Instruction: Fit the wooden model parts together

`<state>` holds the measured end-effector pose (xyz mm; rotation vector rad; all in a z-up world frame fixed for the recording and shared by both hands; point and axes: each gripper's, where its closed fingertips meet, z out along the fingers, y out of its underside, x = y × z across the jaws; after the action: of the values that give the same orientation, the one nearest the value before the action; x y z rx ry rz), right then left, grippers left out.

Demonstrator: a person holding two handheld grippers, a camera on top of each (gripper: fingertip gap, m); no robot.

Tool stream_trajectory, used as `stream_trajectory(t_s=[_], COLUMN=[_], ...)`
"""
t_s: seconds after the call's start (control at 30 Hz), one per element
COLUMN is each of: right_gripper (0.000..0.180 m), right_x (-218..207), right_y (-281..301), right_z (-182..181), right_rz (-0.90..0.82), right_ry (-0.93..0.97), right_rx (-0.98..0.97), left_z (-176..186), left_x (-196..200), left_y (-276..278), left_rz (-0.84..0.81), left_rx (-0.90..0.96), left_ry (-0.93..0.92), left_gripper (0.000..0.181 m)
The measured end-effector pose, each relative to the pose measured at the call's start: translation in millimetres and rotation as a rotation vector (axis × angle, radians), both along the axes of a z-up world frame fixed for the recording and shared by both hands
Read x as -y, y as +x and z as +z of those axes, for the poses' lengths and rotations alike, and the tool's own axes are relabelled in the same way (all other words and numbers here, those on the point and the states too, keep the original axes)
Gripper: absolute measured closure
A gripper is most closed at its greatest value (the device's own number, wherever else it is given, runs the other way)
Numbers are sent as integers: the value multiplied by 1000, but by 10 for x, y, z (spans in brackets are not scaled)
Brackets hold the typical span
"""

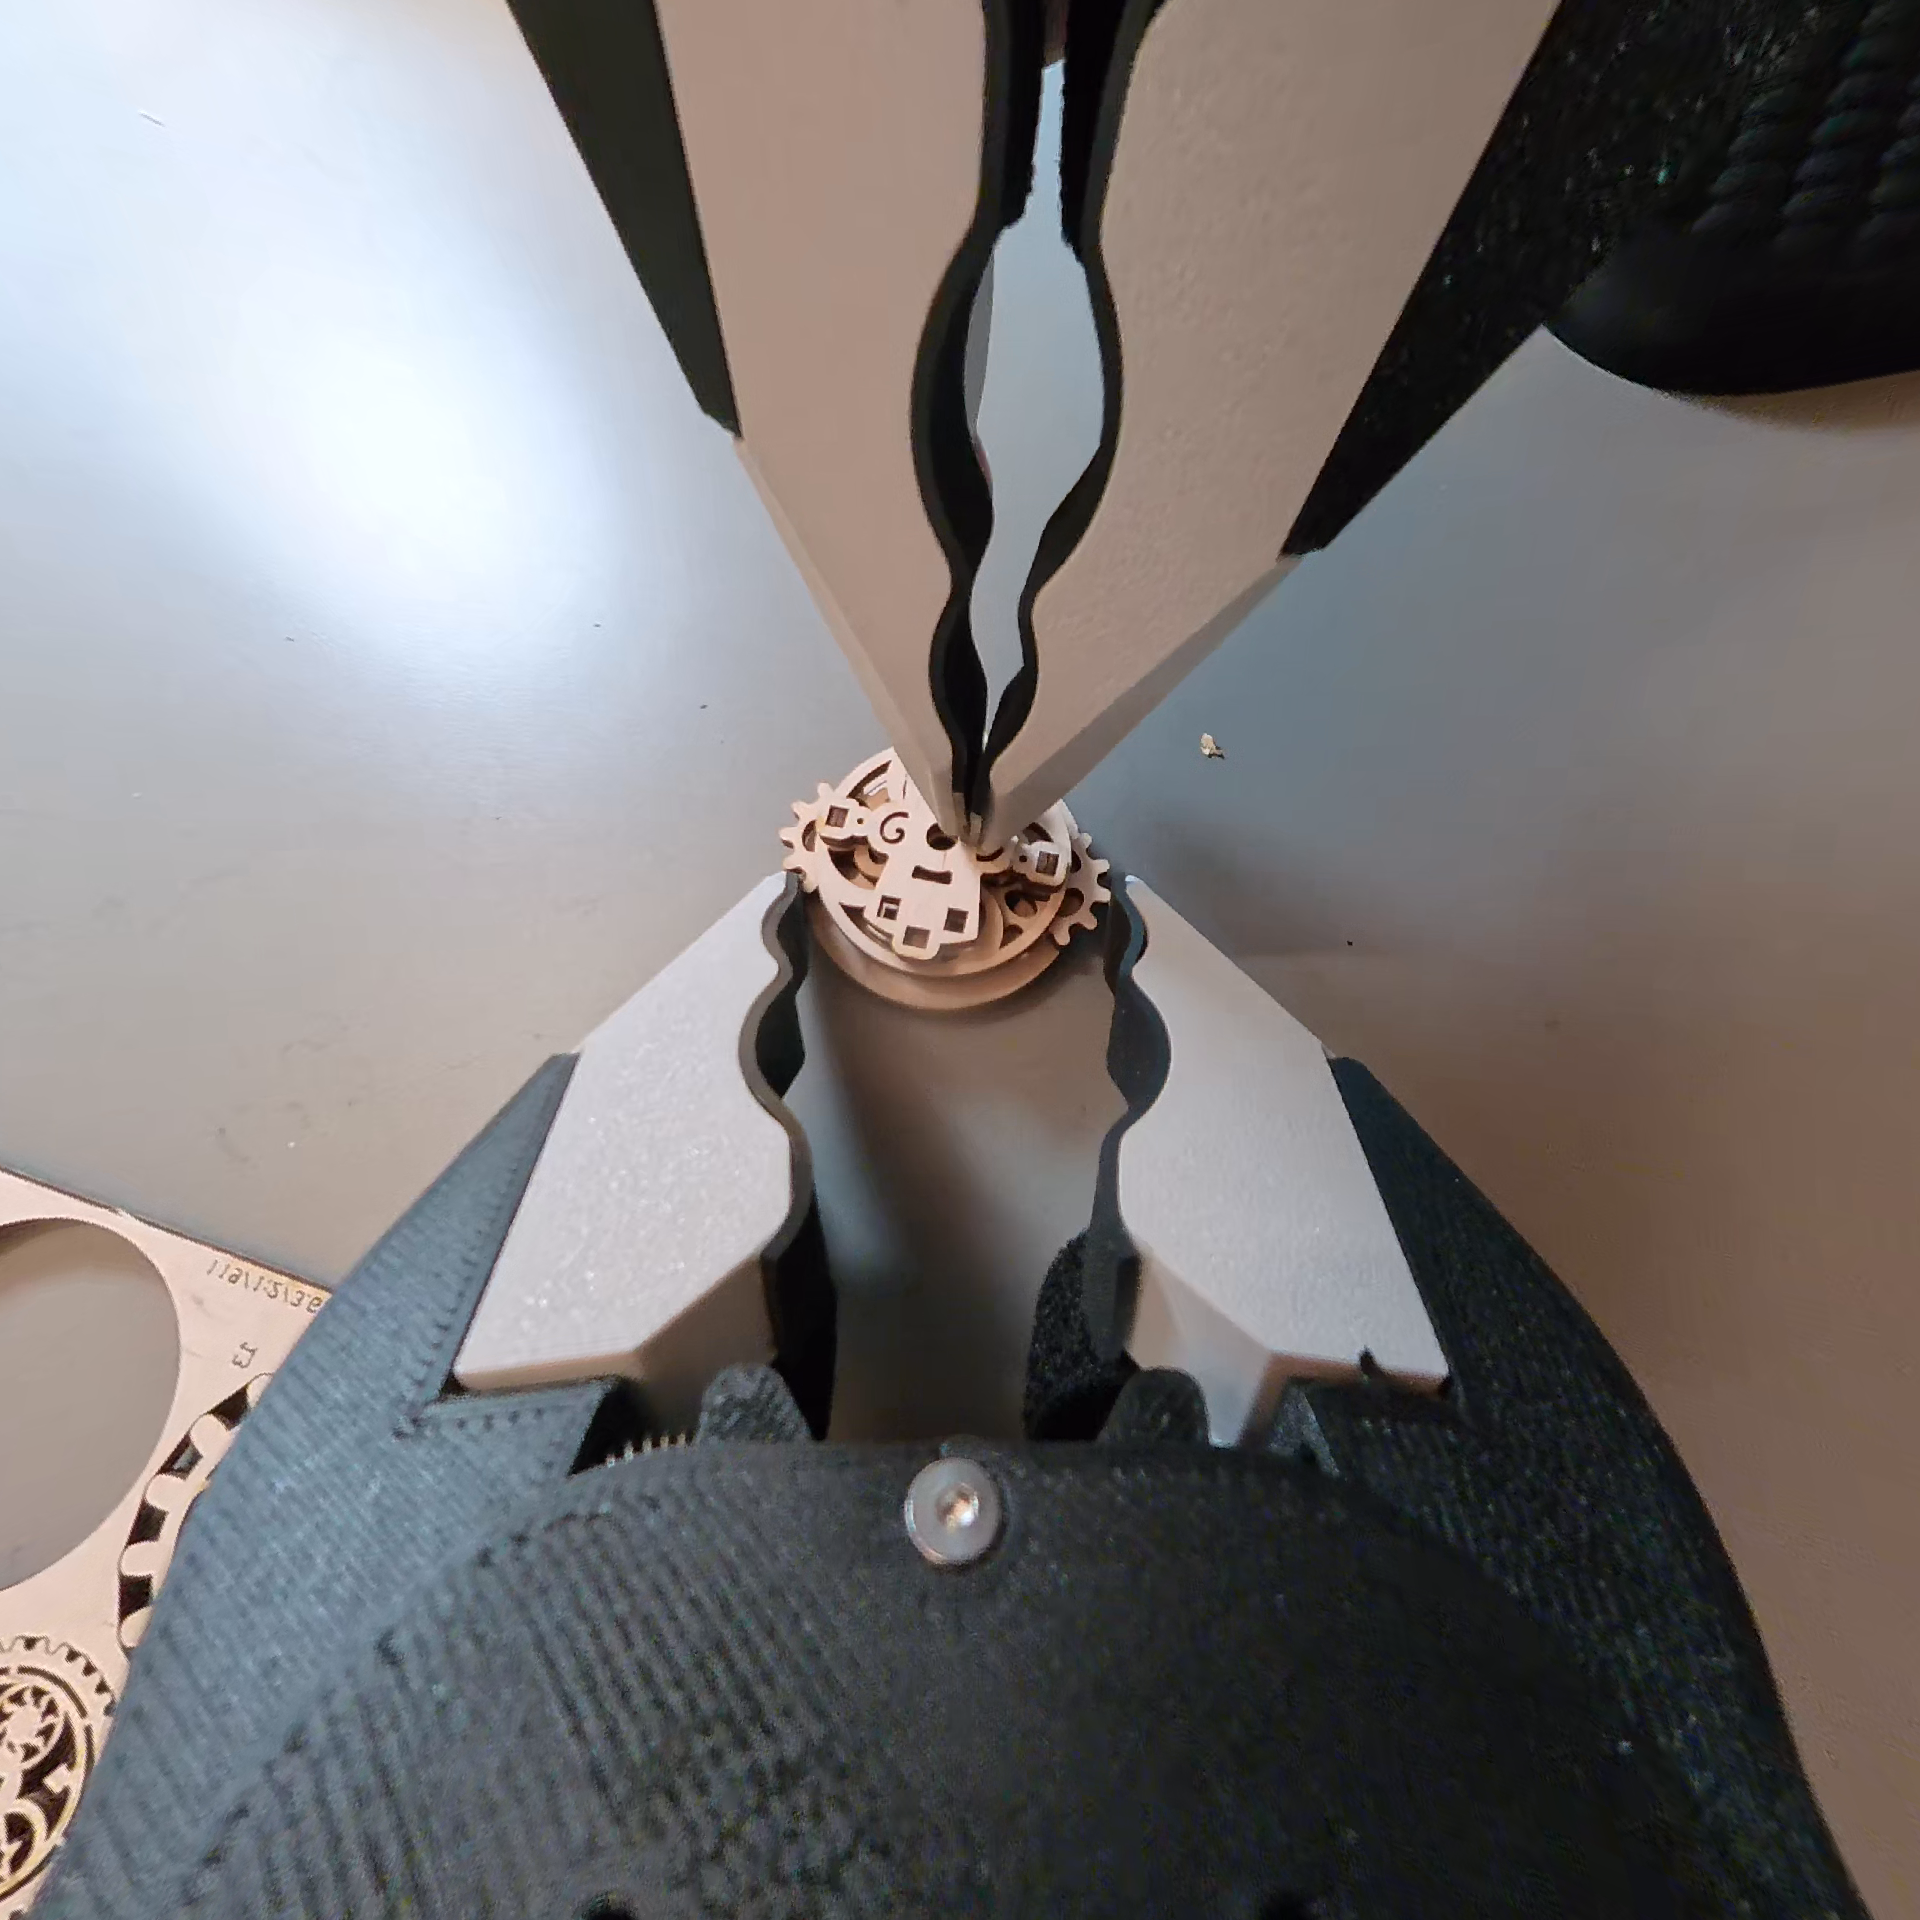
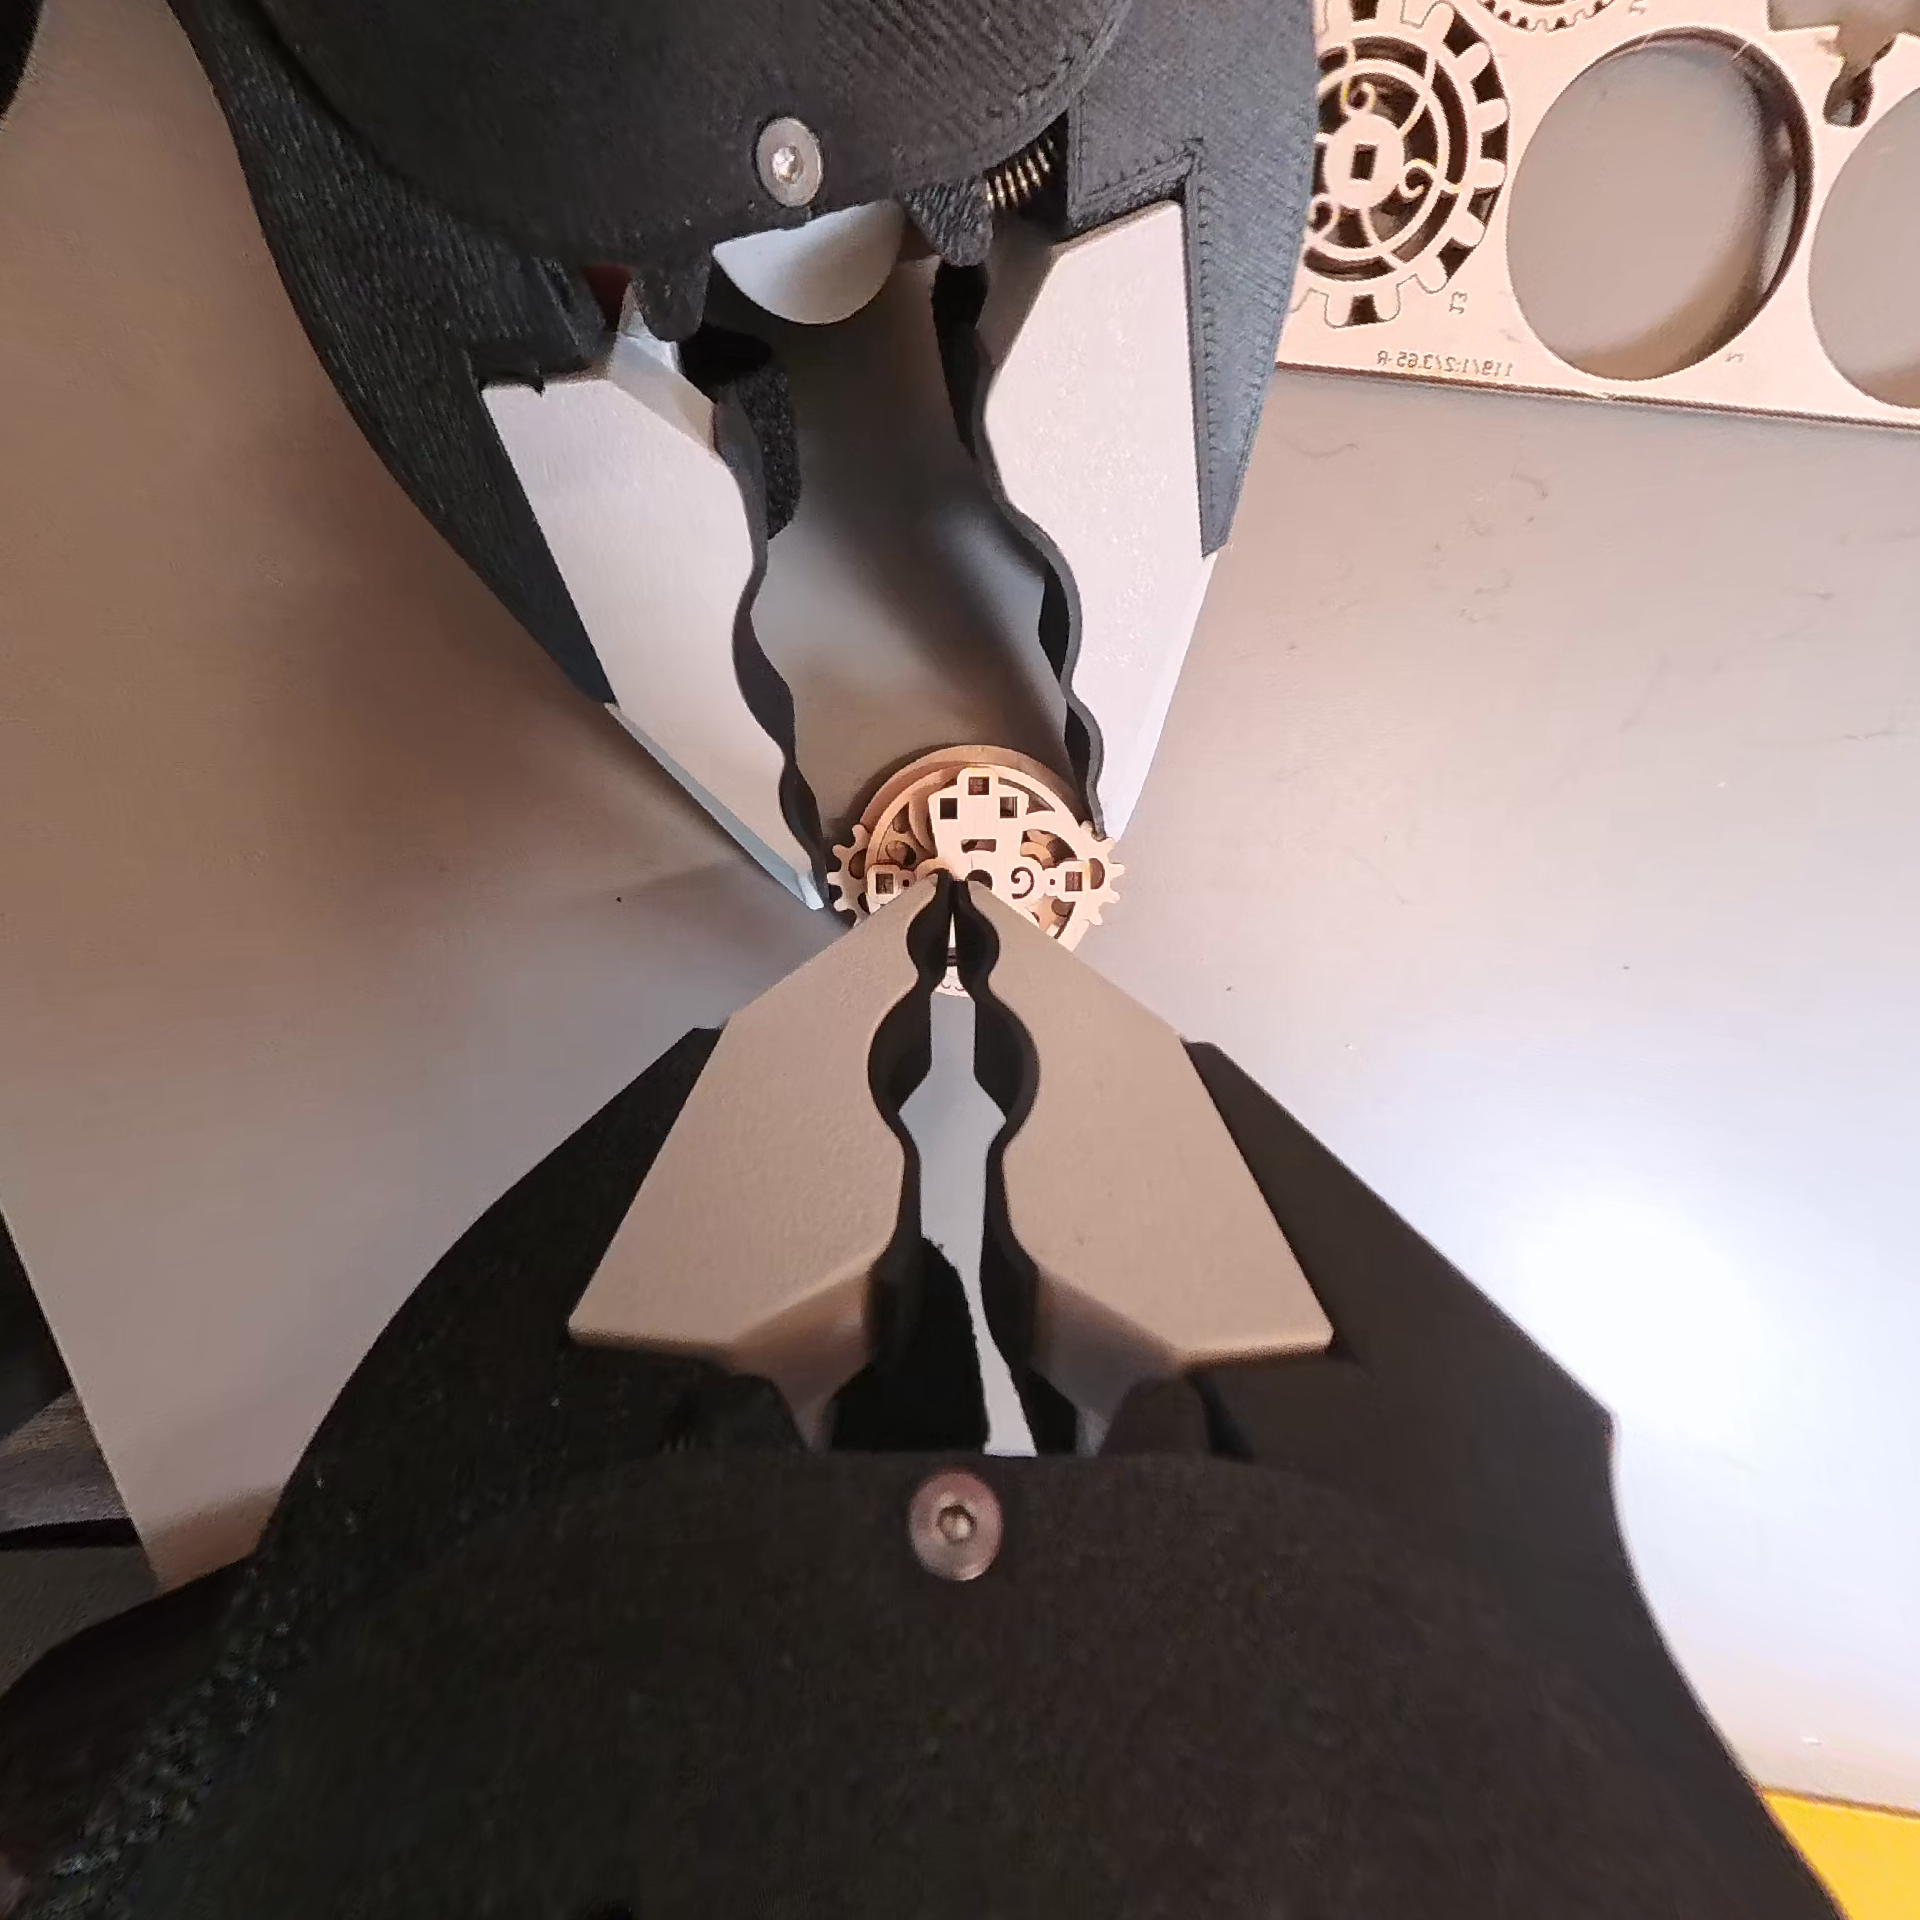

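Centrally in both views, the left gripper (image 1: 951, 894) straddles and pinches the gear model (image 1: 935, 883) on the table (image 1: 312, 520); the right gripper (image 2: 956, 909), pressed together, pinches a small piece at its hub. Best pressed straight down, gently, holding the model steady.

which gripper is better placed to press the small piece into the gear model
Right. The right gripper is pinched shut at the centre of the gear model, while the left gripper brackets its rim, steadying it.
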<state>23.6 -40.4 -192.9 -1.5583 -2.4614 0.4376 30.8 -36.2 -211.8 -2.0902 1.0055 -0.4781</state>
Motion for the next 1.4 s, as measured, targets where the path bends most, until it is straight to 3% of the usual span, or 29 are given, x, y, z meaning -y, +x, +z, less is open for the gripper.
stream_trajectory(t_s=[0.53, 0.7, 0.97, 1.13, 1.27, 1.4], right_gripper=[180, 180, 151, 146, 135, 134], right_x=[3, -60, -61, -93, 43, 49], right_y=[-6, -30, 45, 57, 117, 55], right_z=[6, 66, 159, 251, 348, 283], right_rz=[-23, -49, -69, -129, -22, 86], right_ry=[-80, -83, 63, 120, 193, 434], right_rx=[-22, -107, -356, -538, -651, -685], left_z=[3, 25, 194, 243, 279, 349], left_x=[-2, -42, -68, -43, -36, -6], left_y=[-4, -54, -77, -51, -44, 16], left_rz=[3, 45, 145, 177, 184, 172], left_rx=[-1, 26, 273, 357, 416, 485], left_ry=[2, -10, -157, -226, -264, -302], left_gripper=[124, 124, 124, 124, 124, 124])
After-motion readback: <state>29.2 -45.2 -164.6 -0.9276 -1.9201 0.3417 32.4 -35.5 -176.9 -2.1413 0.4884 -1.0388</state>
